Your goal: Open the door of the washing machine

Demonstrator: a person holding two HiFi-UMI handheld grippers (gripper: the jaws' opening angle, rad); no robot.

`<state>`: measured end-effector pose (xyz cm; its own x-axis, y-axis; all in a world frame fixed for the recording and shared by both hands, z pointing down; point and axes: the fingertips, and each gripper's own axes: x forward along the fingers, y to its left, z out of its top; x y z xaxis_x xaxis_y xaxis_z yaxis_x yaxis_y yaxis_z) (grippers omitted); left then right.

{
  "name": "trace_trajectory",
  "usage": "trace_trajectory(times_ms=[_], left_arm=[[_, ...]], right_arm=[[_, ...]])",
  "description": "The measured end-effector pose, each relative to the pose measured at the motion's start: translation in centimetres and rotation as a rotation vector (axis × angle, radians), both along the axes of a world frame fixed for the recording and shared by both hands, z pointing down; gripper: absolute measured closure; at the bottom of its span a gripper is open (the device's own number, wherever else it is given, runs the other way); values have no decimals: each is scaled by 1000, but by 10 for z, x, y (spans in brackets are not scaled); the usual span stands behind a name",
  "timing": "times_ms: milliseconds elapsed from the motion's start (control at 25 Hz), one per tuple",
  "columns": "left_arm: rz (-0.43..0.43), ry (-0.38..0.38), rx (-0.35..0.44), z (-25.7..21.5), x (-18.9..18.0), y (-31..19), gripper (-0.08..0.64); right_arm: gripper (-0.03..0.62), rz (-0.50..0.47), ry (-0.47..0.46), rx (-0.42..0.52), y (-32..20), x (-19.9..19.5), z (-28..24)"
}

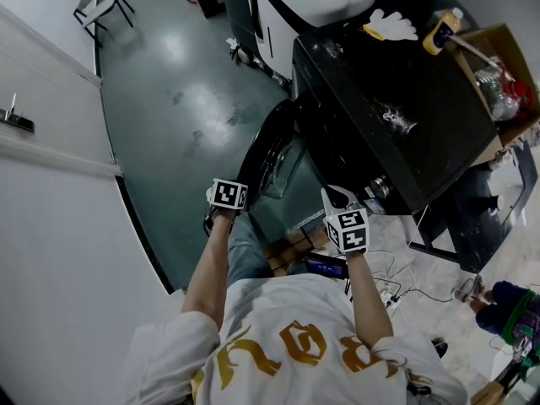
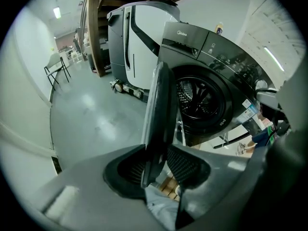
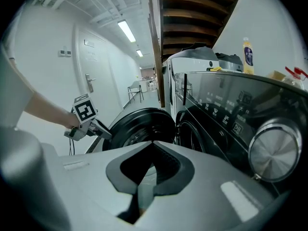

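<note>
Standing square in front of the washer [image 1: 380,116], the person has both arms out. Off the washer's left side, the left gripper [image 2: 158,154] is clamped on the rim of the door [image 2: 161,105], one pad pressing each face. The door hangs wide open from the washer's front, edge-on to the person, and the drum [image 2: 199,97] shows bare behind it. Beyond the washer stands a white machine [image 2: 139,37]. The right gripper [image 3: 152,153] hovers just off the washer's front, below its control panel [image 3: 226,109], with its jaws together and nothing between them. On top of the washer, toward its right end, sit a yellow bottle [image 1: 442,32] and an open cardboard box [image 1: 498,66].
</note>
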<state>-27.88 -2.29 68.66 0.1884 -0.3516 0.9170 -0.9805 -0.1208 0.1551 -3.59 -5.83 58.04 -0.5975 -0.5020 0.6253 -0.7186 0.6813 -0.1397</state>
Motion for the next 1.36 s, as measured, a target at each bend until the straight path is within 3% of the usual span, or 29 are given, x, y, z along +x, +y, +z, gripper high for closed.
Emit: trace_trajectory(times_ms=[1360], left_arm=[[-2,-15,18,1,-8,-1,417]], right_arm=[[583,13,34,-16,-1,6,9]])
